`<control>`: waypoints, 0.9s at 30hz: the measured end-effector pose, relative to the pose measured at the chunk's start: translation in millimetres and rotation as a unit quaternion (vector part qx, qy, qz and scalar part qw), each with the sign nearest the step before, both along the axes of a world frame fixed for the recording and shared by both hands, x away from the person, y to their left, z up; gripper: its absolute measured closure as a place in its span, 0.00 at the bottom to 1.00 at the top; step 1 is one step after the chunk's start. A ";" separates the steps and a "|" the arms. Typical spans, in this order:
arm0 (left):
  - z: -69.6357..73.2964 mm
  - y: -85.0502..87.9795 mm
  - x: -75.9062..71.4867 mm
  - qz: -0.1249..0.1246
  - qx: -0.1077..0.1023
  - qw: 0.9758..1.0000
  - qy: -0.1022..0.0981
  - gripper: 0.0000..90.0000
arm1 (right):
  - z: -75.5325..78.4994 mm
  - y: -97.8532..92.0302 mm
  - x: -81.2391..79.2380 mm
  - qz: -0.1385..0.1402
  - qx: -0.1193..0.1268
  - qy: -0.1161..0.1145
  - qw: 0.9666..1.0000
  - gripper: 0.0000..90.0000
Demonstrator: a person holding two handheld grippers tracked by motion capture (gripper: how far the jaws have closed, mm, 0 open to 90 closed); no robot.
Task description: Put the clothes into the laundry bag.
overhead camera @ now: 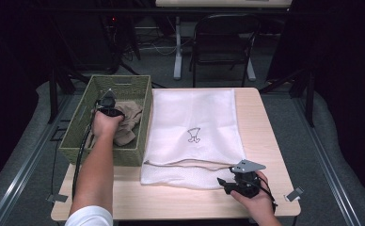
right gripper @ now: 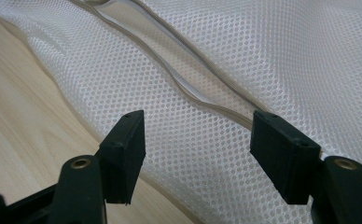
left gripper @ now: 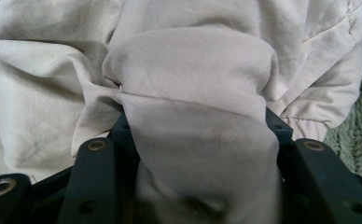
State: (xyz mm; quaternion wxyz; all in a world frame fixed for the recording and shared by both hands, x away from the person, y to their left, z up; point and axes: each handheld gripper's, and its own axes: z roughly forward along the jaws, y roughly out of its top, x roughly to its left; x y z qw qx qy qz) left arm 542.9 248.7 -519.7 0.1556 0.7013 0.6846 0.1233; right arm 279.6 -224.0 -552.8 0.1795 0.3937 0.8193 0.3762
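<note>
Dark curtains surround the wooden table (overhead camera: 265, 141). Inside the green basket (overhead camera: 77, 136), the left gripper (left gripper: 195, 140) is clamped on the beige garment (left gripper: 188, 60). If only one fold is caught, it may slip when lifted. The right gripper (right gripper: 198, 144) has its jaws apart above the mesh bag (right gripper: 272, 56).

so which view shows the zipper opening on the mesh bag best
The right gripper view: the zipper opening runs close up across the white mesh laundry bag, just past the open right gripper. The high view shows it as a thin line near the bag's near edge. The left gripper view shows beige cloth in a basket.
</note>
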 end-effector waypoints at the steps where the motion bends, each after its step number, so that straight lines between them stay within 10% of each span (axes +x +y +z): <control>1: 0.0 0.0 0.0 0.000 0.000 1.000 0.000 0.54 | 0.0 0.0 0.0 0.000 0.000 0.000 1.000 0.39; 27: 40.8 23.7 -16.9 0.020 -0.020 0.999 -0.041 0.55 | 0.0 1.7 1.3 0.002 -0.001 0.000 1.000 0.39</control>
